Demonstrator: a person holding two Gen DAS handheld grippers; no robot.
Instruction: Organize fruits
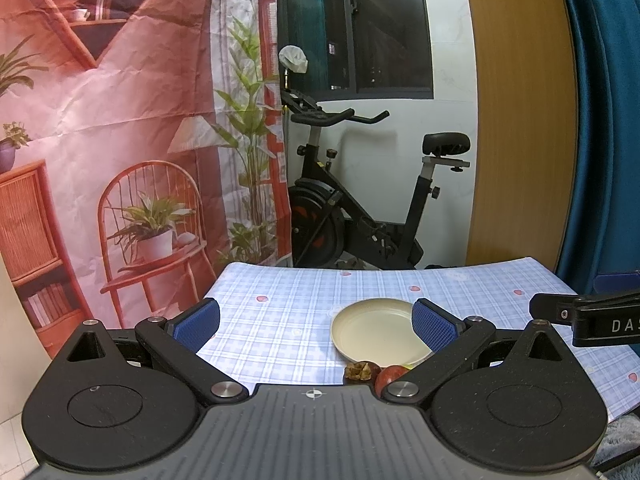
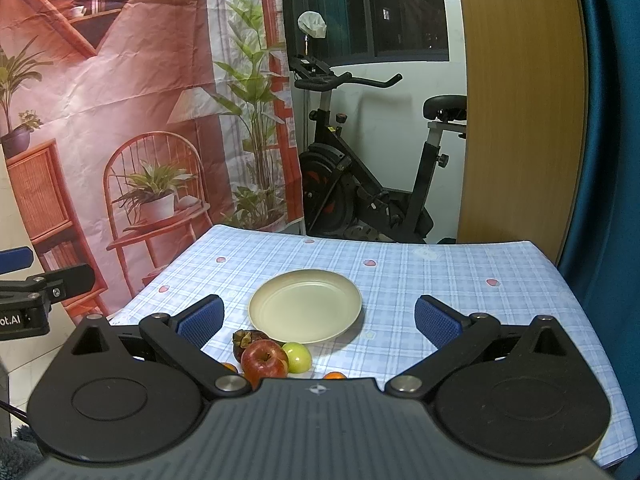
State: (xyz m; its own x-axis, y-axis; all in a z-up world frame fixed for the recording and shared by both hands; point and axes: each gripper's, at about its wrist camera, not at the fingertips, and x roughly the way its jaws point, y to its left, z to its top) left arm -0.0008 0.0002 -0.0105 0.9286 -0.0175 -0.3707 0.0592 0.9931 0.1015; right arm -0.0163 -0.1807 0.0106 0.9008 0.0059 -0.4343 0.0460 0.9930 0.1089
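Your left gripper & right gripper both gape wide, nothing held. Cream plate sits bare mid-surface. Fruit bunched at its near-left rim: red apple, green apple, mangosteen, plus two oranges half hidden.

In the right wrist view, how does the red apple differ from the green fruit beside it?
The red apple is dark red; the green fruit is pale yellow-green. The red apple looks larger than the green fruit. The red apple shows its stem hollow, while the green fruit shows smooth skin. Both lie on the tablecloth just before the empty plate.
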